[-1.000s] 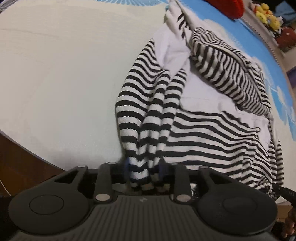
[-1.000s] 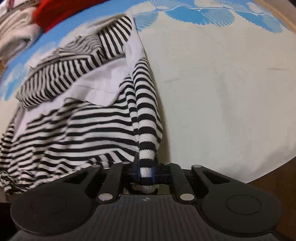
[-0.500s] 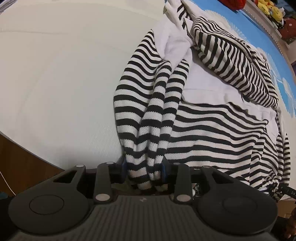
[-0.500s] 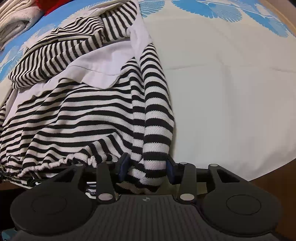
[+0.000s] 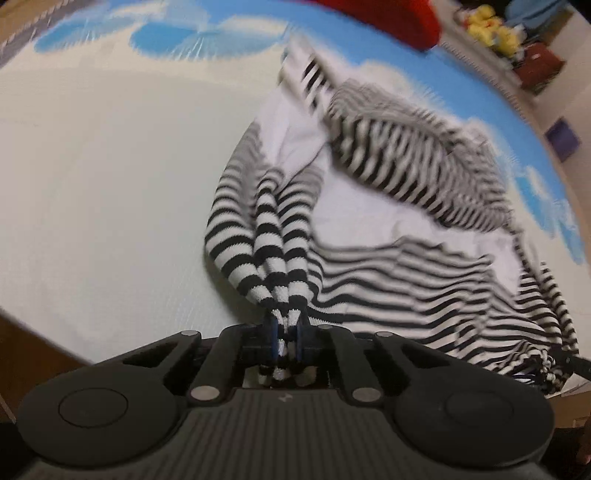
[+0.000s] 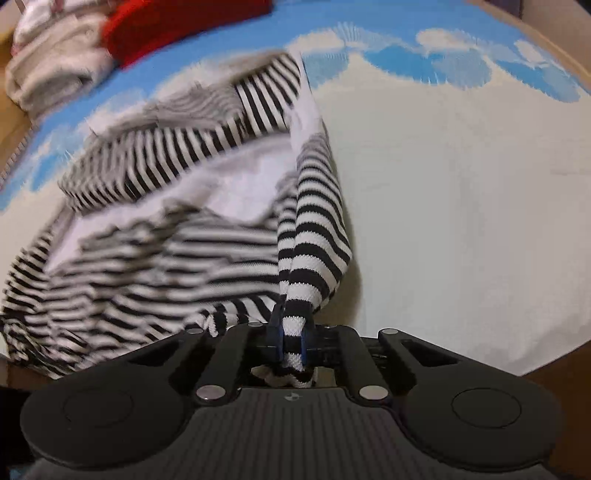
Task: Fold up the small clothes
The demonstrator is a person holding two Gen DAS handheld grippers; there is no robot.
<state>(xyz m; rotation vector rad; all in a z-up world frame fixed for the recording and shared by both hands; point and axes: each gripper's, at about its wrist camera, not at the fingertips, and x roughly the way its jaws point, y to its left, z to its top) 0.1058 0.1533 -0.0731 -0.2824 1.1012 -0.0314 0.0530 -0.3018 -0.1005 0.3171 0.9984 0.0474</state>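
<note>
Left wrist view: left gripper [image 5: 286, 341] clenched on a bunched fold of the black-and-white striped garment [image 5: 388, 236]; blue pads pinch the cloth, a tuft pokes out behind them. Garment lies spread on the cream bedspread [image 5: 103, 192], right of centre, white lining showing, far part blurred. Blue cloud-like print on the far edge of the bedspread. Red cloth [image 5: 388, 18] at the far edge; yellow plush toys [image 5: 491, 27] far right, blurred.

Right wrist view: right gripper [image 6: 291, 343] clamped on another striped edge of the same garment [image 6: 177, 229], which runs away to the left and far. Bare bedspread [image 6: 461, 192] to the right. Red cloth [image 6: 177, 26] and a folded pale garment [image 6: 48, 74] far left.

No legible writing; only a small pale mark on each gripper body, unreadable.
</note>
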